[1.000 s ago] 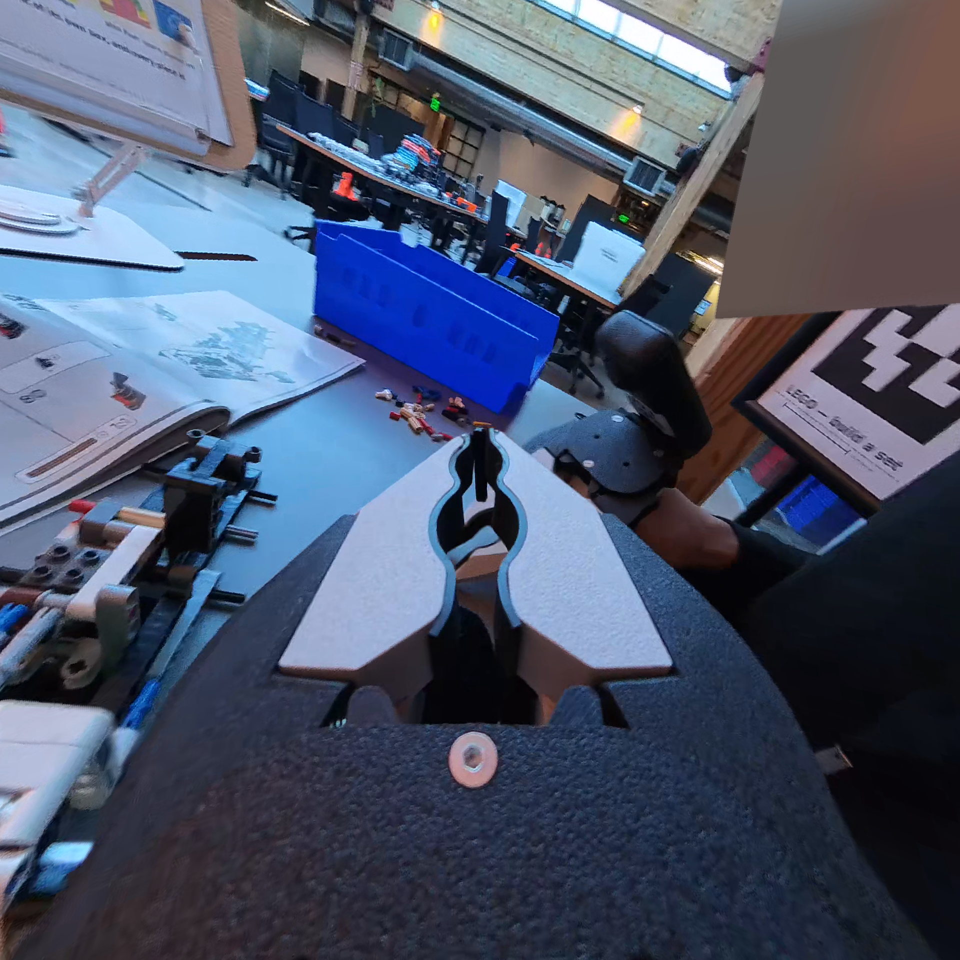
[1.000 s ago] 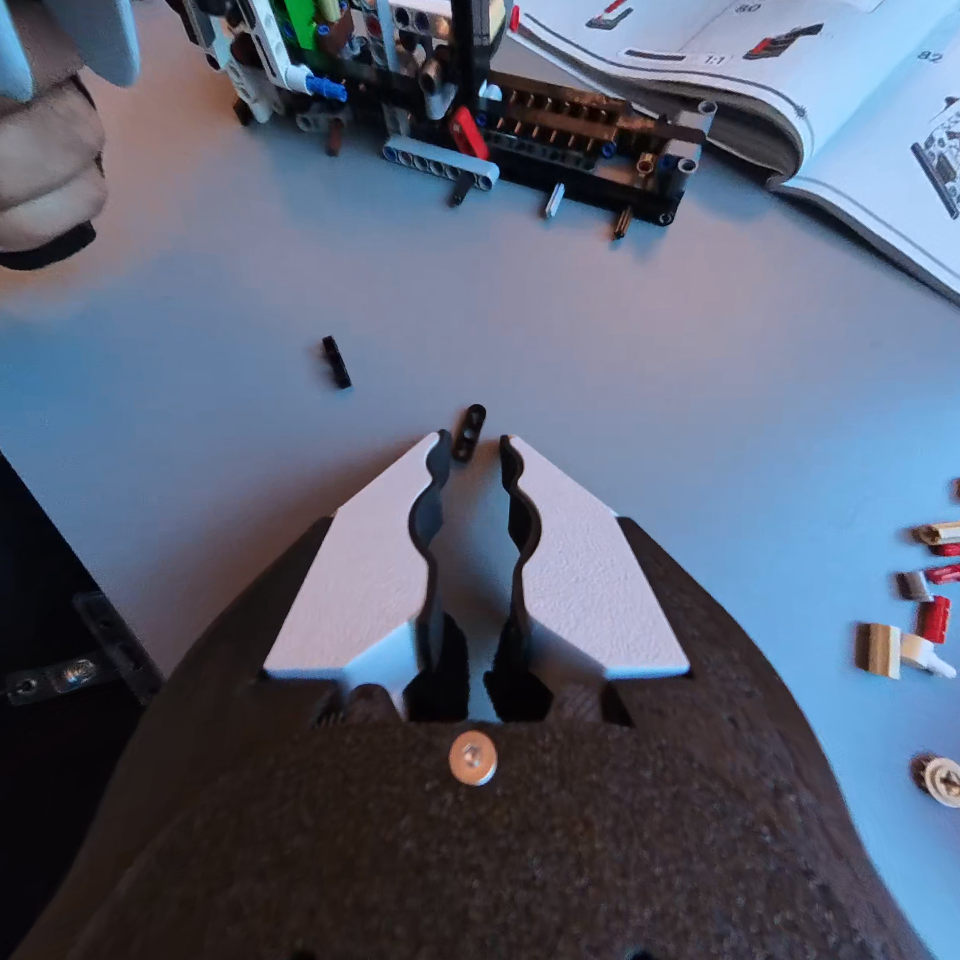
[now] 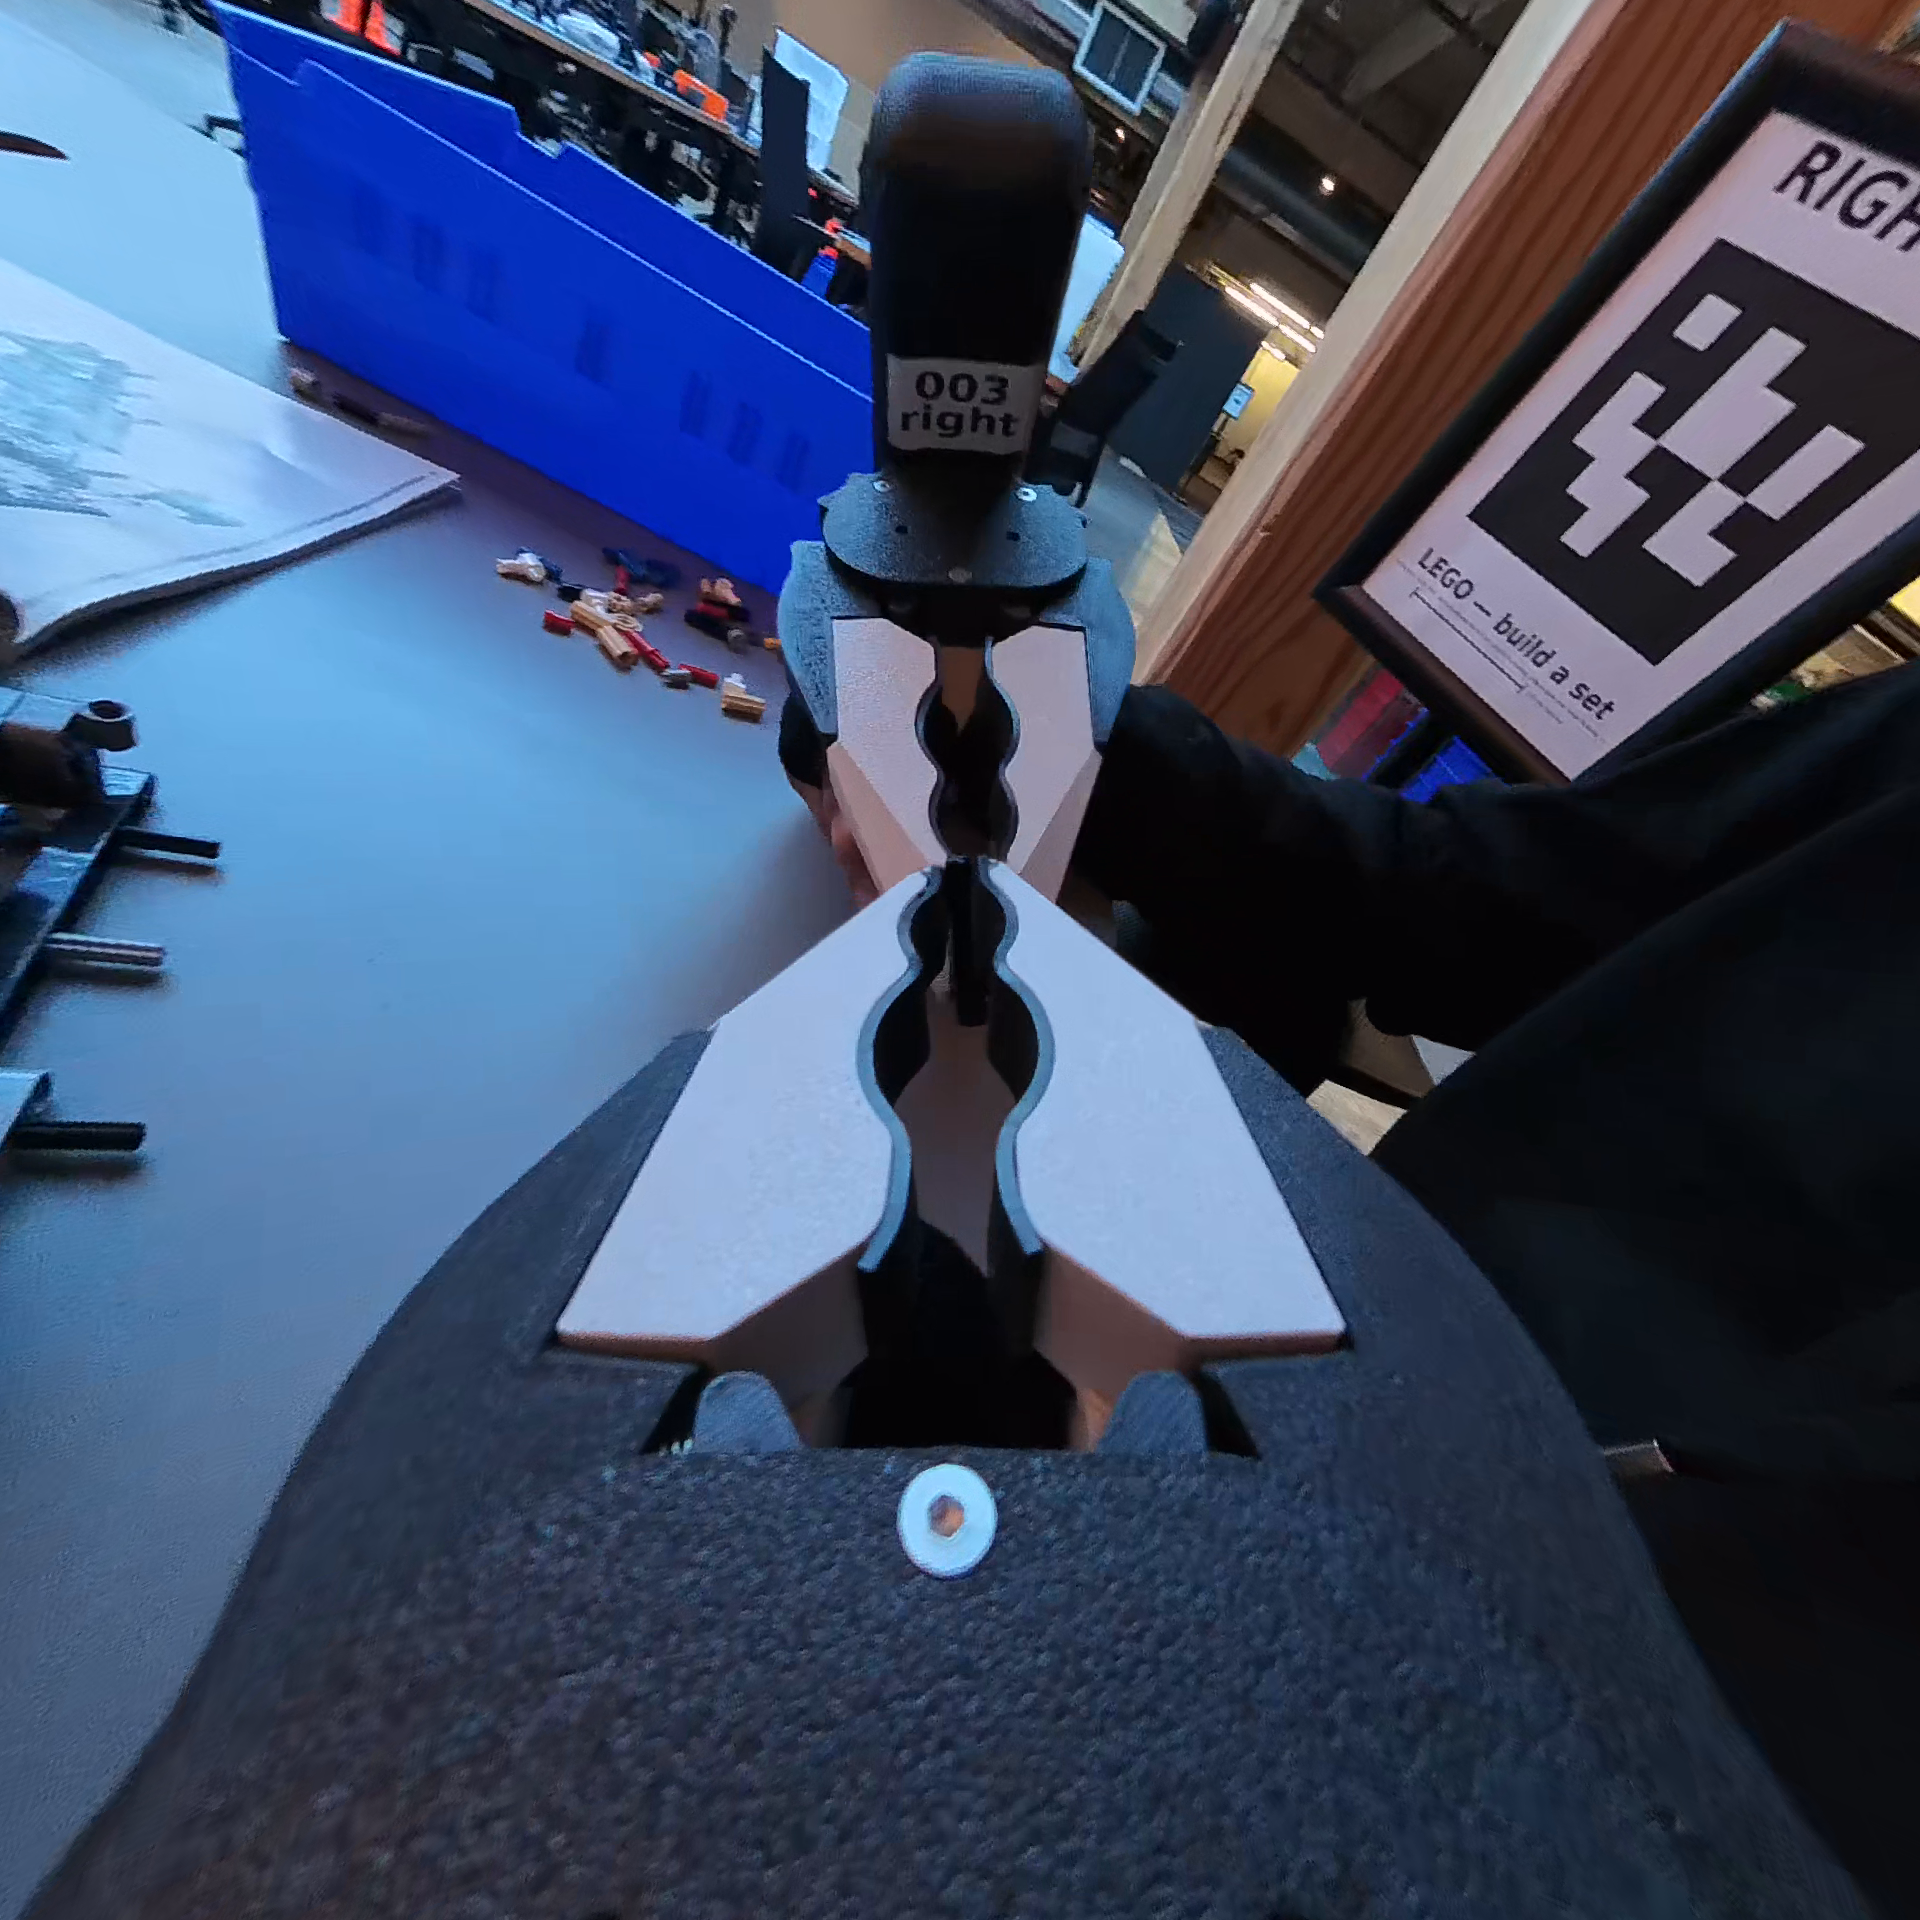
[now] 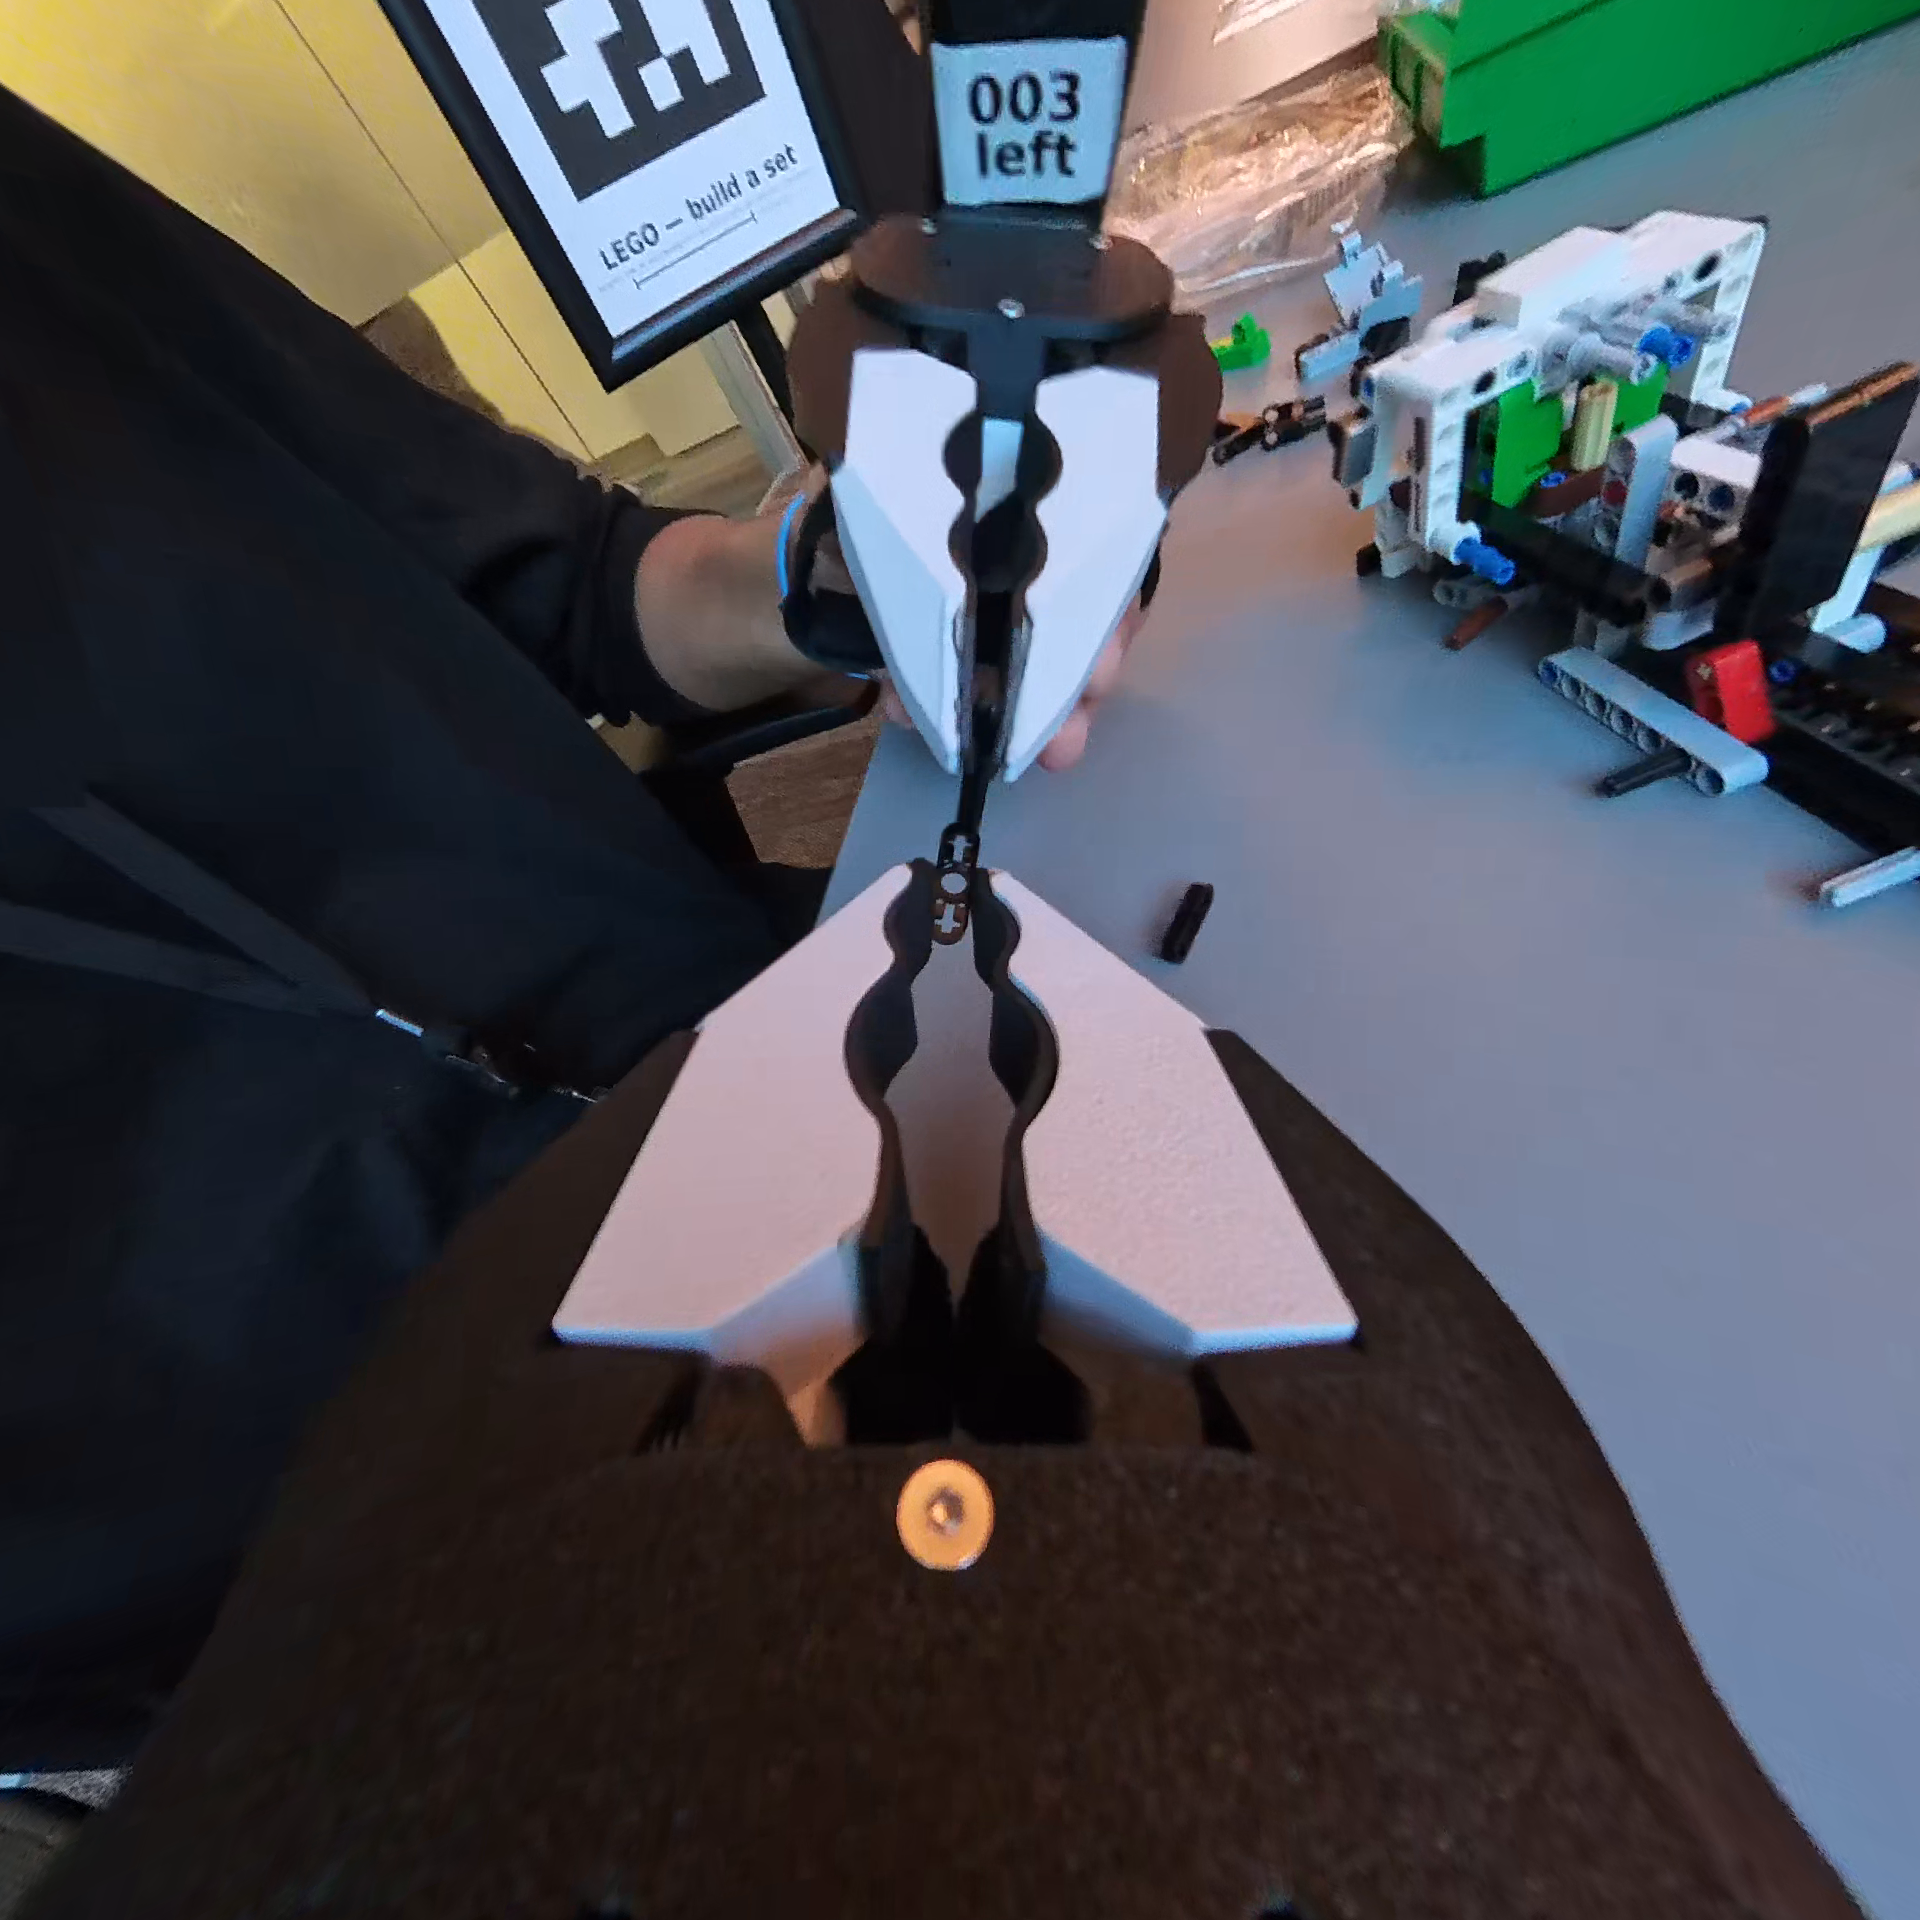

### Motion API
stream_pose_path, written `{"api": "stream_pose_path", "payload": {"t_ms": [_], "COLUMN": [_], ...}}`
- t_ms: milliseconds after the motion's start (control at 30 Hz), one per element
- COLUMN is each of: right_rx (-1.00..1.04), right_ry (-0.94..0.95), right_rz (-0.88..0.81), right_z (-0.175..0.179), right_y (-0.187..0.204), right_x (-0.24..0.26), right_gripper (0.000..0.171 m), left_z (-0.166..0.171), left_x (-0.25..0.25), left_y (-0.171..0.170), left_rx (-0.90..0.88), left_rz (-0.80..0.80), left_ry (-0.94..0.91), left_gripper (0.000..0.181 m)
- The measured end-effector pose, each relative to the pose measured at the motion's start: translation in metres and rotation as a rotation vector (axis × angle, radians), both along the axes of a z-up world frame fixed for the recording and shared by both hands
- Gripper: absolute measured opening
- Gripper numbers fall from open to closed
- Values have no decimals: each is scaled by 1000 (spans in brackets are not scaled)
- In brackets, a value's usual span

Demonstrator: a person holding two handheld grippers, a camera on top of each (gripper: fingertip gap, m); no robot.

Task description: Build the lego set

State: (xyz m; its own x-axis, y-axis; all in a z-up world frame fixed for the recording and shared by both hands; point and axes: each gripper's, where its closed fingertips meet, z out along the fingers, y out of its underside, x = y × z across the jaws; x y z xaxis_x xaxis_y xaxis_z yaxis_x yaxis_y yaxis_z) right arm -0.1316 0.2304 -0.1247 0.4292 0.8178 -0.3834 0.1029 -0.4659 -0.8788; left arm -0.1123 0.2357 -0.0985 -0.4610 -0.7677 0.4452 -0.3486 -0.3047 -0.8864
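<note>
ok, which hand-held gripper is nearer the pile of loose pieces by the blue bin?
Right. The right hand-held gripper has the pile just beside its body. The left hand-held gripper meets it tip to tip from the side away from the pile.
</note>
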Motion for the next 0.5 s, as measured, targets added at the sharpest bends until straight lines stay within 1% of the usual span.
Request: {"api": "stream_pose_path", "payload": {"t_ms": [233,367,433,500], "right_rx": [35,29,33,38], "right_ry": [60,17,-5,17], "right_rz": [72,104,97,108], "right_z": [13,6,3,7], "right_y": [-12,-16,-13,-15], "right_x": [-7,-11,-12,-11], "right_gripper": [6,6,6,6], "left_z": [1,8,6,4], "left_x": [-6,-8,-10,-11], "left_y": [-15,-10,-14,-19], "left_rx": [-40,-93,-96,-86], "left_rz": [-139,-143,-170,-193], "left_ry": [3,-17,-5,4], "left_gripper": [2,2,2,2]}}
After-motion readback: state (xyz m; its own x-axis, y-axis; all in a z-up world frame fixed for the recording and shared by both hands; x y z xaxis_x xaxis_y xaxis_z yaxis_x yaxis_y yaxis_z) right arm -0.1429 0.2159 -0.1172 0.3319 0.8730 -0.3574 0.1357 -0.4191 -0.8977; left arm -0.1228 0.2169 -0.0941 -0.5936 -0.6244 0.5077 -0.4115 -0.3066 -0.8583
